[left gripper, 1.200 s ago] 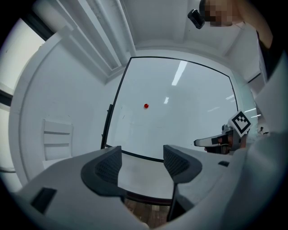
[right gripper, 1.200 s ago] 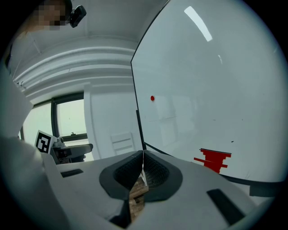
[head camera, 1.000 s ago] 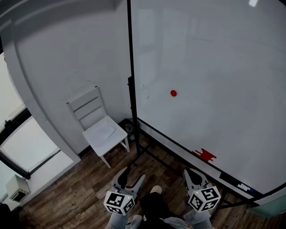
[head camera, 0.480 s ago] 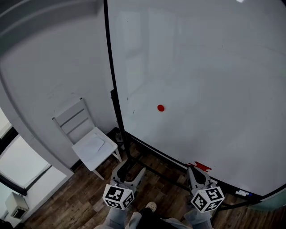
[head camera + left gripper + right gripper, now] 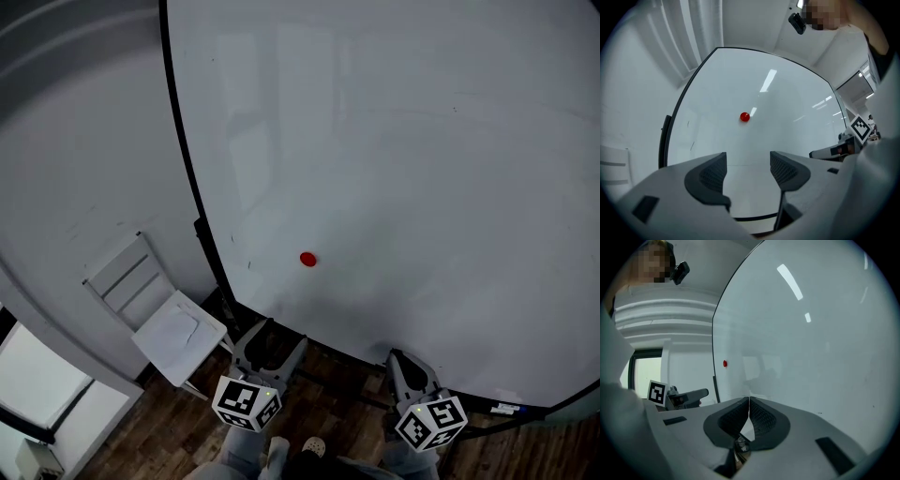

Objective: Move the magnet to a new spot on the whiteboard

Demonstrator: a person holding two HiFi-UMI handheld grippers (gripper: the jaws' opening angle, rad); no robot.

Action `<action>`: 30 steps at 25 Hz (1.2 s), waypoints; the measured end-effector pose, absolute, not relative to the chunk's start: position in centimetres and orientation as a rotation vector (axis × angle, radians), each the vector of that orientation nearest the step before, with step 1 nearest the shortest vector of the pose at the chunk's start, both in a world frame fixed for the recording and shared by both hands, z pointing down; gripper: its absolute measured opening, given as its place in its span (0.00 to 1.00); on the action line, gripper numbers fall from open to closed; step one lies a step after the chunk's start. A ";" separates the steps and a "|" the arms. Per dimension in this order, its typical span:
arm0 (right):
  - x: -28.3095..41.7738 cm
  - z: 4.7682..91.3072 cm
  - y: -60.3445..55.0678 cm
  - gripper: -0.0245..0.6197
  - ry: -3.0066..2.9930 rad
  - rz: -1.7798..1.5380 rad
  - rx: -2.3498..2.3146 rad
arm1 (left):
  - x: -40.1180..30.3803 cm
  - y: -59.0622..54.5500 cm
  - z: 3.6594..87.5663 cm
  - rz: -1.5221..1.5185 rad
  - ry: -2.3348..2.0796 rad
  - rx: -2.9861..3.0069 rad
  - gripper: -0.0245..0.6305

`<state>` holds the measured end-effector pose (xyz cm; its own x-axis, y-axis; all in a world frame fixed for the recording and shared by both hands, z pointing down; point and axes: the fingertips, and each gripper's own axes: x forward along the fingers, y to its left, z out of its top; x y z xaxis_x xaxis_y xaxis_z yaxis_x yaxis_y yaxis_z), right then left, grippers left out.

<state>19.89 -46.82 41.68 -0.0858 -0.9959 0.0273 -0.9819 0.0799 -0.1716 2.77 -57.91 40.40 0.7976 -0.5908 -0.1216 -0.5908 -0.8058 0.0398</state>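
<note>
A small round red magnet (image 5: 307,259) sticks to the large whiteboard (image 5: 422,169), low on its left part. It also shows in the left gripper view as a red magnet (image 5: 745,116), straight ahead above the jaws, and far off at the left in the right gripper view as a red dot, the magnet (image 5: 724,363). My left gripper (image 5: 269,349) is open and empty, below the magnet and apart from it. My right gripper (image 5: 406,373) is shut with nothing between its jaws, low near the board's bottom edge.
A white wooden chair (image 5: 155,314) stands against the wall left of the board. The board's black frame edge (image 5: 187,178) runs down to a stand foot near the chair. Dark wood floor (image 5: 141,431) lies below. A marker (image 5: 504,409) rests on the board's bottom ledge at right.
The view has closed in on the board; the magnet now sits lower and further left in the head view. Both grippers have risen slightly towards the board's lower edge. Jaws are unchanged.
</note>
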 end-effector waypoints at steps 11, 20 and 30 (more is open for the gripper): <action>21.0 39.3 -46.5 0.08 2.184 -0.126 -2.098 | 7.2 -60.6 34.5 0.335 0.900 -2.880 0.48; 21.8 38.6 -45.8 0.08 2.155 -0.076 -2.123 | 8.0 -61.9 30.6 0.378 0.923 -2.764 0.48; 22.1 38.4 -46.0 0.08 2.157 -0.055 -2.122 | 8.4 -62.8 29.8 0.321 0.921 -2.685 0.48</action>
<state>22.14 -45.99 38.41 -0.0133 -0.9983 -0.0563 -0.9942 0.0192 -0.1062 8.43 -62.84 29.78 0.7717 -0.5621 -0.2975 -0.6253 -0.7560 -0.1937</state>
